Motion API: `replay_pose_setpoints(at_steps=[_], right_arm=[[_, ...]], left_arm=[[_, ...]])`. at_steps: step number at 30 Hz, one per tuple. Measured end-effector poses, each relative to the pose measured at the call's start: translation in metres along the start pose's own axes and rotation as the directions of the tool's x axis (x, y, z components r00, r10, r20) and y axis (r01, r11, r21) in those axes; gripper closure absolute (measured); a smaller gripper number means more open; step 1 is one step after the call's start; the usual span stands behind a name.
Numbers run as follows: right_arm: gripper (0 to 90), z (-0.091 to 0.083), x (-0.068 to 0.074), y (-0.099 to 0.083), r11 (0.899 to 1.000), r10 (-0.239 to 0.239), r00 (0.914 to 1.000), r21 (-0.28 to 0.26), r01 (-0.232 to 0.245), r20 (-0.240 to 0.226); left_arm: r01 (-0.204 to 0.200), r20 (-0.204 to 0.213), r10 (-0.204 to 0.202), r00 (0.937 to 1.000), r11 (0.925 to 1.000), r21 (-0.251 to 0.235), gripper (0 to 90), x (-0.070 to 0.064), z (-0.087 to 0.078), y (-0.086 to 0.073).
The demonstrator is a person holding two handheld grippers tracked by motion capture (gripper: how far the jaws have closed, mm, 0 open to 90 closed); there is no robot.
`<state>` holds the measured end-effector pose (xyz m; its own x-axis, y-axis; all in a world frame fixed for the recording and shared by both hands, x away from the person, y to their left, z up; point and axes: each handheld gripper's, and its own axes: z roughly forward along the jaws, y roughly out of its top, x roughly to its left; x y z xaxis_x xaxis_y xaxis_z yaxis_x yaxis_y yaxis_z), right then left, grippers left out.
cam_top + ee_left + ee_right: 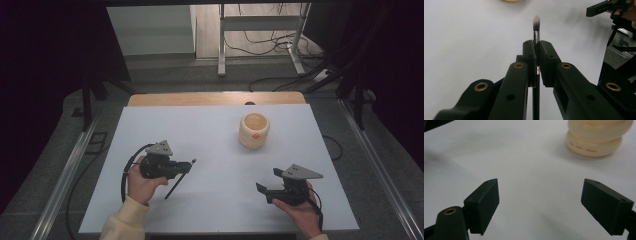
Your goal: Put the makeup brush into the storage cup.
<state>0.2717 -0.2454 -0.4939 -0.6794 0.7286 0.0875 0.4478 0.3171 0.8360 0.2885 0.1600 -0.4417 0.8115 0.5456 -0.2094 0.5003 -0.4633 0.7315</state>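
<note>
A thin black makeup brush [536,37] with a silver ferrule and a pale tip is clamped between the jaws of my left gripper [537,47]. In the high view that gripper [186,167] sits at the table's left and the brush [177,183] slants down from it toward the near edge. A cream ribbed cup [254,130] with an orange mark stands upright right of centre; its base shows at the top of the right gripper view [596,138]. My right gripper [269,182] is at the near right, open with nothing between its jaws [540,205], pointing left.
The white tabletop [215,150] has a wooden strip [215,98] along its far edge. Metal rails run along both sides. A desk frame and cables lie on the floor beyond.
</note>
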Motion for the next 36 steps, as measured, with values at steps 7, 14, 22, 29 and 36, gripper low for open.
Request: replay_pose_setpoints(at_steps=[7,14,22,29,36], right_arm=[[15.1,0.009,0.010,0.004,1.000,0.006,0.9998,0.005,-0.006,-0.020],[15.4,0.020,0.019,0.008,1.000,0.008,0.9984,0.012,-0.007,-0.057],[15.7,0.028,0.032,0.012,1.000,-0.008,0.9976,0.022,0.010,-0.069],[16.0,0.033,0.038,0.014,0.999,-0.021,0.9975,0.031,0.023,-0.068],[16.1,0.035,0.041,0.016,0.999,-0.023,0.9972,0.033,0.025,-0.071]], left_arm=[[-0.013,0.017,0.013,0.9998,0.9999,-0.001,83.7,-0.002,0.004,0.001],[-0.010,0.016,0.010,0.9998,0.9999,-0.007,83.7,0.000,0.005,0.001],[-0.008,0.014,0.008,0.9999,0.9999,-0.010,83.7,-0.003,0.009,0.002],[-0.003,0.026,0.003,0.9997,1.0000,-0.008,83.7,-0.002,0.013,0.004],[-0.007,0.039,0.008,0.9992,0.9998,-0.016,83.7,-0.003,0.017,0.008]])
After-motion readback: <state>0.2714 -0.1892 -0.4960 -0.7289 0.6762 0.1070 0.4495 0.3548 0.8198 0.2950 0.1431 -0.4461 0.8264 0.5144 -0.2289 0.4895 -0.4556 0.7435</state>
